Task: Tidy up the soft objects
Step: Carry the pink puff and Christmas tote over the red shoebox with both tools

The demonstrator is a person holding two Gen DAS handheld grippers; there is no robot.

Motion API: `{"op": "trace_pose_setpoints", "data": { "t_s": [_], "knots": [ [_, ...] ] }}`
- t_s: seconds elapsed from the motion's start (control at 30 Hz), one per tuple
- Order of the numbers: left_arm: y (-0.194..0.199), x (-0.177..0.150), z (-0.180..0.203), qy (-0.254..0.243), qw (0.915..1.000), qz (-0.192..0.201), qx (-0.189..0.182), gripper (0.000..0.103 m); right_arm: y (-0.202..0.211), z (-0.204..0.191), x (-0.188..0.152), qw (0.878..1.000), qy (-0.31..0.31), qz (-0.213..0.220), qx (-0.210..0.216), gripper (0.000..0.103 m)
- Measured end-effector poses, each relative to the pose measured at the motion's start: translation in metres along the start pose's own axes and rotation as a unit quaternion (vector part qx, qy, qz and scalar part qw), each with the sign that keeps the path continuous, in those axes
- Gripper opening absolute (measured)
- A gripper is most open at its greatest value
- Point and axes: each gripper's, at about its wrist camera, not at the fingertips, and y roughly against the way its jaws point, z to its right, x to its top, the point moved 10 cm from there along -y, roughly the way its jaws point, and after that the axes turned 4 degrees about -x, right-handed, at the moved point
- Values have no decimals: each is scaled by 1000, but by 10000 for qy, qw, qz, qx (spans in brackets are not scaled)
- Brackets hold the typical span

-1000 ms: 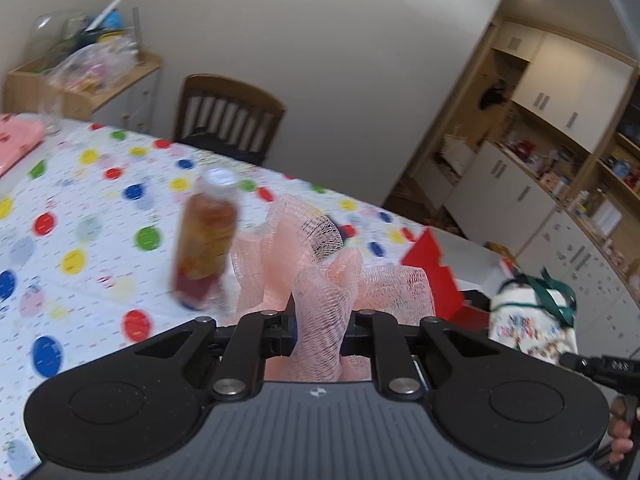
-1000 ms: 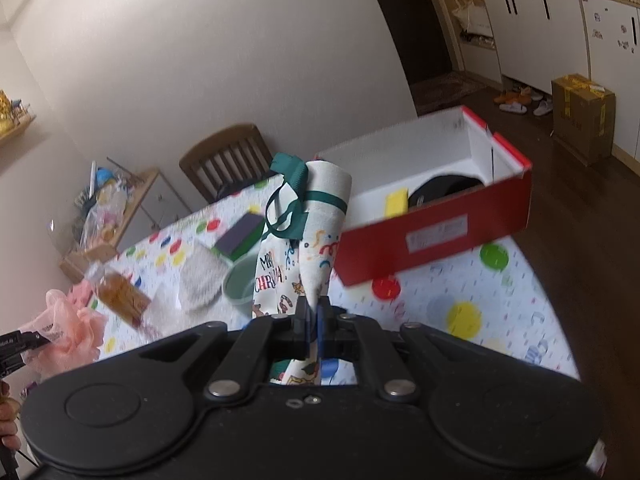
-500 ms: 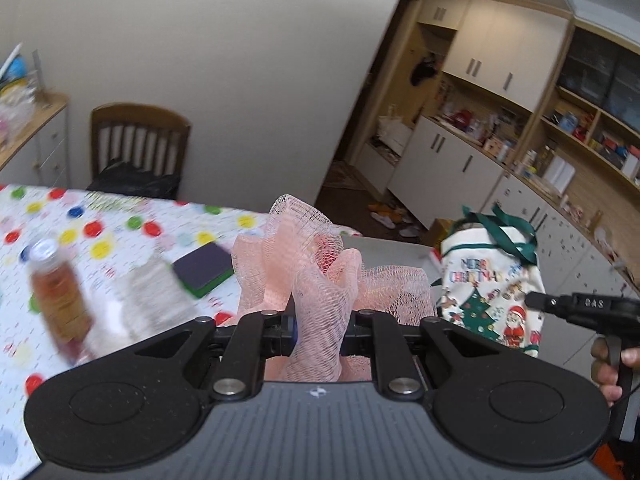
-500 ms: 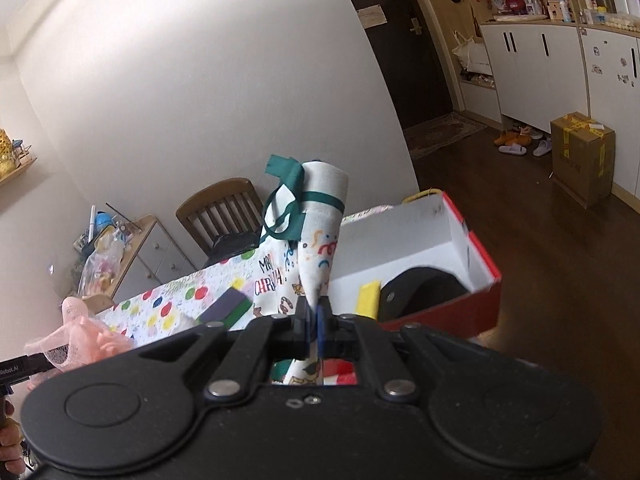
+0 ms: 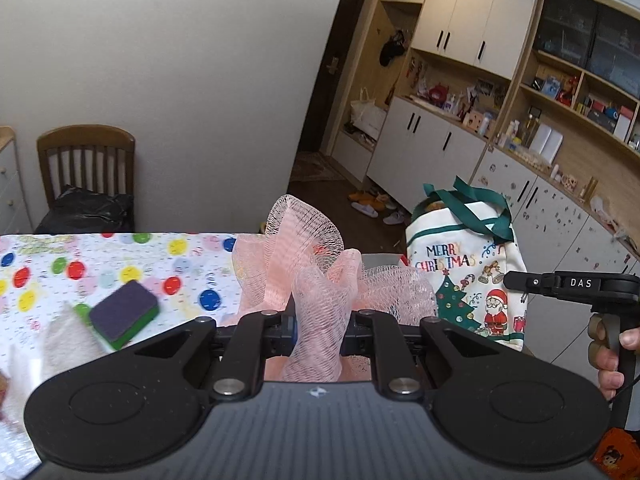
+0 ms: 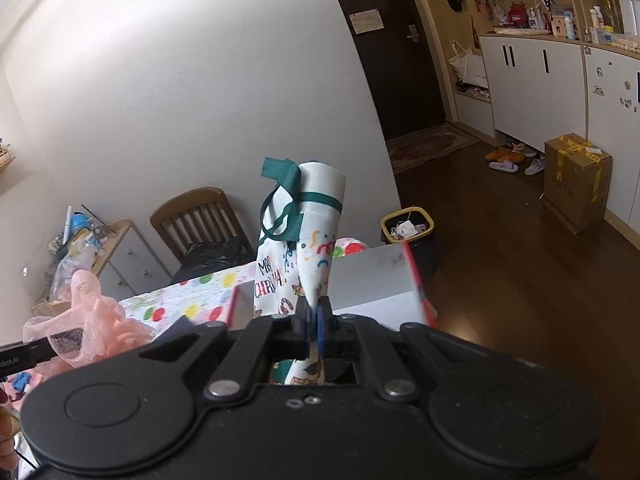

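Note:
My left gripper is shut on a pink mesh bath pouf, held above the table's right end. To its right hangs a white "Merry Christmas" cloth bag with green handles. In the right wrist view that cloth bag stands up from my right gripper, which is shut on its fabric. The pouf shows at the lower left there. A red box with a white inside lies just behind the bag, mostly hidden.
A table with a dotted cloth carries a purple and green sponge and a pale cloth. A wooden chair stands by the wall. A bin and a cardboard box sit on the dark floor.
Both grippers have swung to the right with their loads. The brown bottle has left the left view, and the red box has sunk behind the bag in the right view.

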Motion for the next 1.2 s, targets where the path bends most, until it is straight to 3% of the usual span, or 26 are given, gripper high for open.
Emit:
{"op": "trace_pose_setpoints", "data": {
  "t_s": [0.27, 0.63, 1.2],
  "knots": [
    [-81, -10, 24, -54, 9992, -396, 74, 15, -55, 31, -5, 9989, 44, -435, -145, 2],
    [-174, -29, 22, -95, 9945, -968, 394, 15, -125, 42, -25, 9931, 260, -1145, -40, 2],
    [-250, -64, 26, -473, 9811, -1752, 664, 15, -166, 46, -45, 9872, 448, -1527, -138, 3]
  ]
}}
